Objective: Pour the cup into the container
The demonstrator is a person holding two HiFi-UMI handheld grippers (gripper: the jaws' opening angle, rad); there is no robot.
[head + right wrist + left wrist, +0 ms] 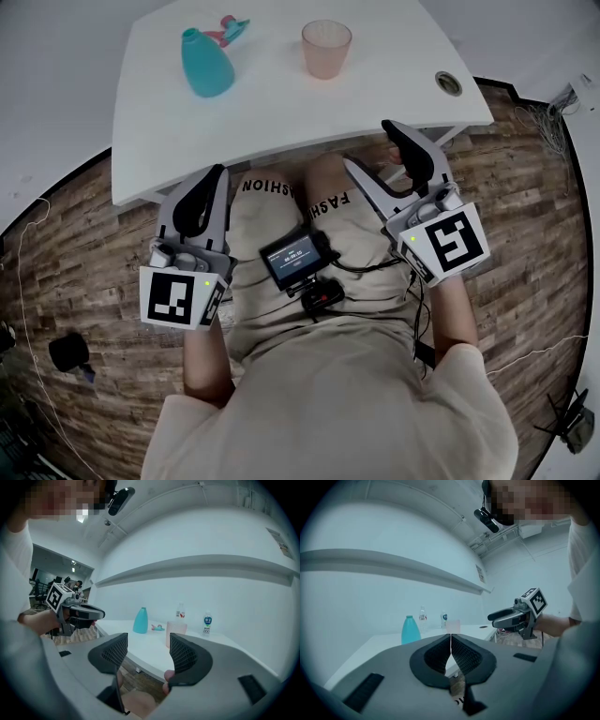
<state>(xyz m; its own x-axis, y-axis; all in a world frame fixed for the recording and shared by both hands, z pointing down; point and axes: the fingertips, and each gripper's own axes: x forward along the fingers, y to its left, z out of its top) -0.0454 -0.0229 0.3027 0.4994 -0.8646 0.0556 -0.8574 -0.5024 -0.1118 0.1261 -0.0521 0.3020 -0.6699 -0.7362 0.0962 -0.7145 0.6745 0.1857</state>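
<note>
Both claws hang over my lap, short of the table's (281,103) near edge, touching nothing. Left claw (451,638): jaws pinched together, nothing between. Right claw (148,642): jaws roughly half apart, empty.

Pink cup (326,49) stands on the table toward the far right, mouth up, long axis vertical. Can't tell if anything is in it. The teal bottle (206,64), my guess for the container, stands toward the far left, well apart from the cup, neck up, axis vertical too. Its spray head (230,30) is off and lies just beside it, nearer the far edge.

Step in hand: can't settle it. This layout fits a cup waiting to be picked up, and equally a cup set back down after the pour. So I call no next move. Handling judgement only: the right claw sits on the cup's side, and the bottle neck looks narrow, so any pour needs careful lining up.
</note>
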